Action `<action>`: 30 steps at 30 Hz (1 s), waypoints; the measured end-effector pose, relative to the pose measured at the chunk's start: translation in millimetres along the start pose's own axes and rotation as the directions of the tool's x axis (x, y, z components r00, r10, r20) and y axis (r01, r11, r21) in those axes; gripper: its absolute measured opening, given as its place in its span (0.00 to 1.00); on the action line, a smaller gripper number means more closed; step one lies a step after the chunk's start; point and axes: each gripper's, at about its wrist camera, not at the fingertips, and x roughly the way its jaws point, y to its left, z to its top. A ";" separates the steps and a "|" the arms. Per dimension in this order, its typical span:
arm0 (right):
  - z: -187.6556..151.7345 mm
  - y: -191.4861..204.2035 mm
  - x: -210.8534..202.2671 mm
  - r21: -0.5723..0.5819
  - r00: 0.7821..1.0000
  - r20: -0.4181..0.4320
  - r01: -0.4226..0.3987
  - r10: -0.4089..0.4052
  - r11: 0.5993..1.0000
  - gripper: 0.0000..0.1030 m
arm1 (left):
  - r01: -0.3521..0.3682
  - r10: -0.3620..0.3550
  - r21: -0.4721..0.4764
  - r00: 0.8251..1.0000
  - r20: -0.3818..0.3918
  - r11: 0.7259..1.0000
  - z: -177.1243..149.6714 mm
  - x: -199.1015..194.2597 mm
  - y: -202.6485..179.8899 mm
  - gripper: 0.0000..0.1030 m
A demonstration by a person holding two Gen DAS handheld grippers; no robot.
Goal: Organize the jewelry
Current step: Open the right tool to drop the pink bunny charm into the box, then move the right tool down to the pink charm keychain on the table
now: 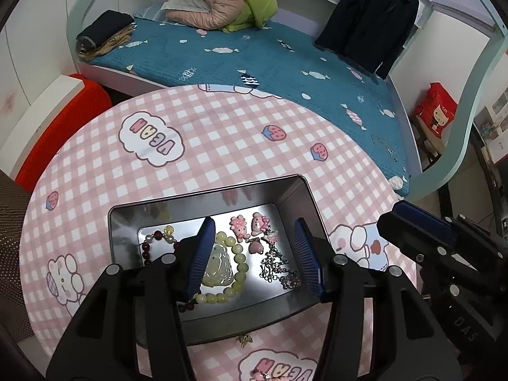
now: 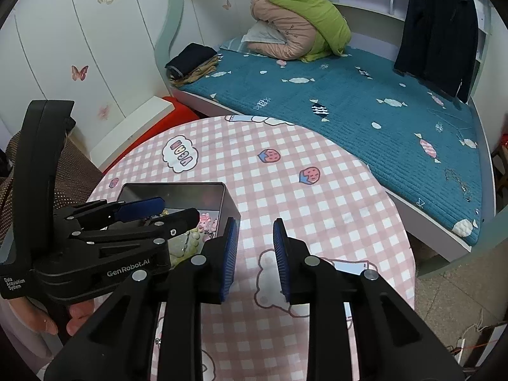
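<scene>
A silver metal tin (image 1: pixel 297 187) stands on the pink checked table (image 1: pixel 222 146). In it lie a yellow-green bead bracelet (image 1: pixel 238 258) with a pale pendant, a dark red bead bracelet (image 1: pixel 146 247), pink charms (image 1: pixel 250 225) and a silver chain (image 1: pixel 279 270). My left gripper (image 1: pixel 255 254) hovers open and empty above the tin. A small gold piece (image 1: pixel 243 340) and a pink charm (image 1: pixel 262 375) lie on the table in front of the tin. My right gripper (image 2: pixel 255 258) is open and empty over the table, right of the tin (image 2: pixel 190 190) and the left gripper (image 2: pixel 152 216).
A bed with a teal quilt (image 1: pixel 285 63) borders the table's far side, with folded clothes and bedding on it. A red stool (image 1: pixel 63 127) and a brown chair (image 1: pixel 12 254) stand at the left. A red box (image 1: pixel 436 111) is at the right.
</scene>
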 end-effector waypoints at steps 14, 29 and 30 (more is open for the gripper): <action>-12.5 11.1 -18.1 -0.016 0.999 0.025 -0.024 0.024 1.000 0.27 | -0.039 0.039 0.001 0.999 0.037 0.999 -19.0 -34.0 2.3 0.54; -46.6 30.6 -18.8 -0.007 0.999 -0.015 -0.030 0.030 1.000 0.61 | -0.115 0.116 -0.048 0.993 0.017 0.992 -76.0 -65.7 27.3 0.66; -48.6 31.8 -17.5 -0.007 0.999 -0.021 -0.032 0.032 0.999 0.65 | -0.119 0.119 -0.057 0.993 0.008 0.991 -79.6 -65.8 31.2 0.66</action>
